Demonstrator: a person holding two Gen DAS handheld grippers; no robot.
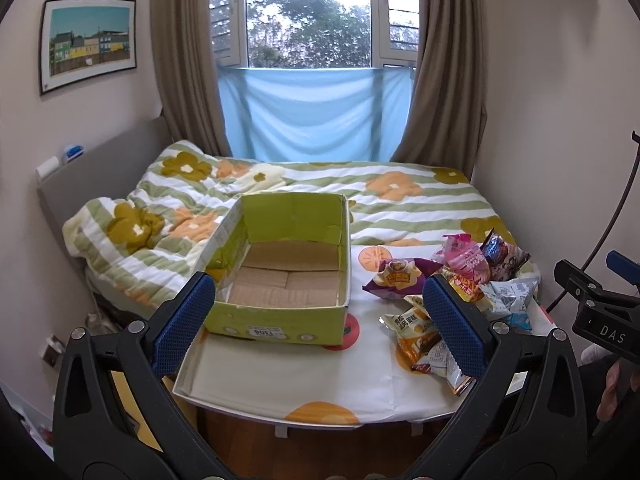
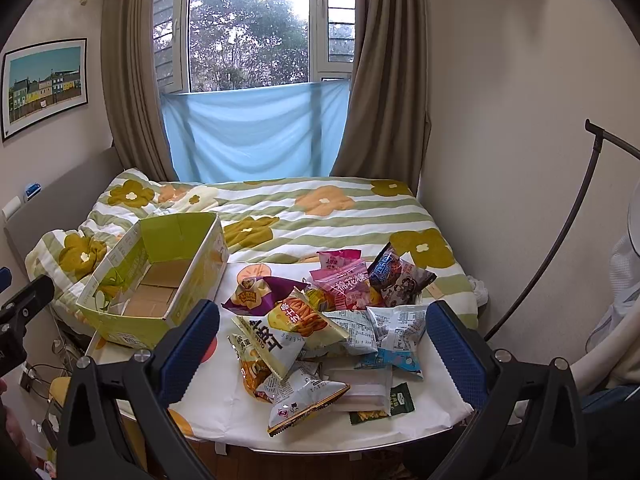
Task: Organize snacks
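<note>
An empty green cardboard box (image 1: 276,316) (image 2: 120,330) stands on the left of a small table covered with a white orange-print cloth (image 1: 320,384) (image 2: 224,404). A heap of snack packets (image 2: 332,320) (image 1: 452,296) lies on the table's right half, among them a purple bag (image 2: 256,292) (image 1: 396,276), a pink bag (image 2: 344,280) and a white cheese bag (image 2: 276,340). My left gripper (image 1: 318,320) hangs open in front of the box, holding nothing. My right gripper (image 2: 322,344) is open in front of the heap, apart from it. In the left wrist view the right gripper's body shows at the right edge.
A bed with a green-striped flowered quilt (image 2: 320,216) (image 1: 304,184) lies right behind the table, under a curtained window (image 1: 312,12). Walls close in on both sides. A black curved stand (image 2: 552,232) rises at the right. Cables and a socket (image 1: 52,352) lie on the floor at left.
</note>
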